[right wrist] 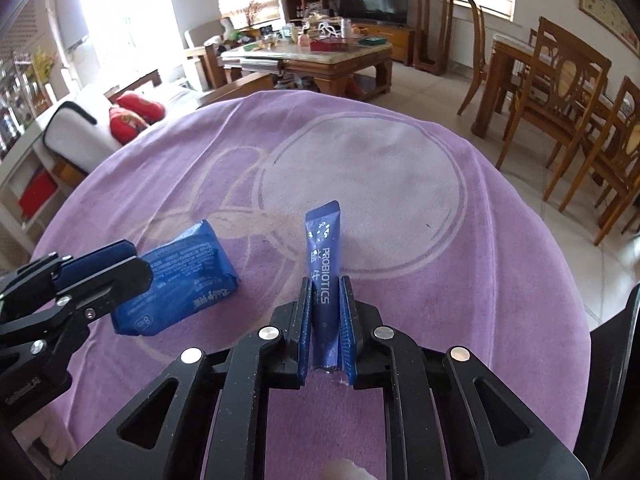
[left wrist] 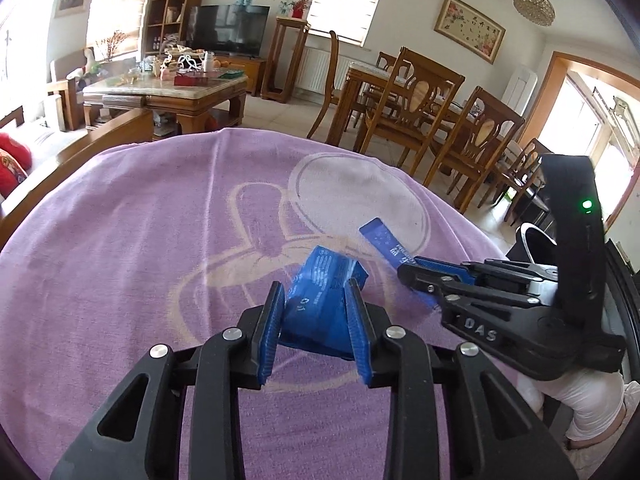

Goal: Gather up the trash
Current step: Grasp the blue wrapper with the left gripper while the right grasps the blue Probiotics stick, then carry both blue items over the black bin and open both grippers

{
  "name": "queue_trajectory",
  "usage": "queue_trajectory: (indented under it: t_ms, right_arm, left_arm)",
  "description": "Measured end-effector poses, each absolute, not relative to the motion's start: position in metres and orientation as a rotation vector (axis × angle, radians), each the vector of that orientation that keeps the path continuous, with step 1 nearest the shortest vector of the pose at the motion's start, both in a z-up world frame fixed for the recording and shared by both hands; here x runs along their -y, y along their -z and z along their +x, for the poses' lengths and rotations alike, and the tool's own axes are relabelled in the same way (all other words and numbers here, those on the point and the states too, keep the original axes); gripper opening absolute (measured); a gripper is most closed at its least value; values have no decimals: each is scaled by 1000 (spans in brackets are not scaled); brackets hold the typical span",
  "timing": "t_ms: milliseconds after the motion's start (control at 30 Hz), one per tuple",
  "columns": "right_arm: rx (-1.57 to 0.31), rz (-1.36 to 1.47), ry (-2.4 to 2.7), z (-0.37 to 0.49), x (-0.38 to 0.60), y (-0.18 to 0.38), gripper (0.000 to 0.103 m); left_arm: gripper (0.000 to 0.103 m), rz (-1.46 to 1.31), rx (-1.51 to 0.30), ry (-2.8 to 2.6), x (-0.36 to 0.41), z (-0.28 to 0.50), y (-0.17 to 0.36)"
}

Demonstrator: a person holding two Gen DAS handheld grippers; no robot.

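"PROBIOTICS" lettering on sachet legible in right wrist view only

Both cams rode on the grippers, looking forward and down along the jaws, really close over the purple cloth on the desk. The left wrist view sat further left and caught the right gripper at its right edge. The right wrist view had the left gripper at its left edge. Both shared the cloth, the TV up top and the dining chairs on the right.
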State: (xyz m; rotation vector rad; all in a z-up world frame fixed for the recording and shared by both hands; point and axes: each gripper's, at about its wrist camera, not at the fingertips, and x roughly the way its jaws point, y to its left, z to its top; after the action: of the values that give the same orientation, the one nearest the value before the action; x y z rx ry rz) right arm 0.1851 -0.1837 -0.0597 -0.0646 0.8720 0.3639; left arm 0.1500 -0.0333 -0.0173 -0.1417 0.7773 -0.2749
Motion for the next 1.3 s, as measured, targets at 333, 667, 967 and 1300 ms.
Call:
queue_trajectory:
  t_ms: [333,667,967,1300]
  right_arm:
    - [-740,51,-440,129,236,21,14]
    - [-703,81,-467,83,271,10,14]
    - [-690,117,-472,68,284,9,14]
    - [-610,198,-457,55,327,-5,14]
  left_arm:
    - [15,-140,-812,280,36,154,26]
    - [91,-42,-793,208,57,161,22]
    - [32,19,-876,185,63,178,34]
    - [28,48,-680,359,132,122,-25]
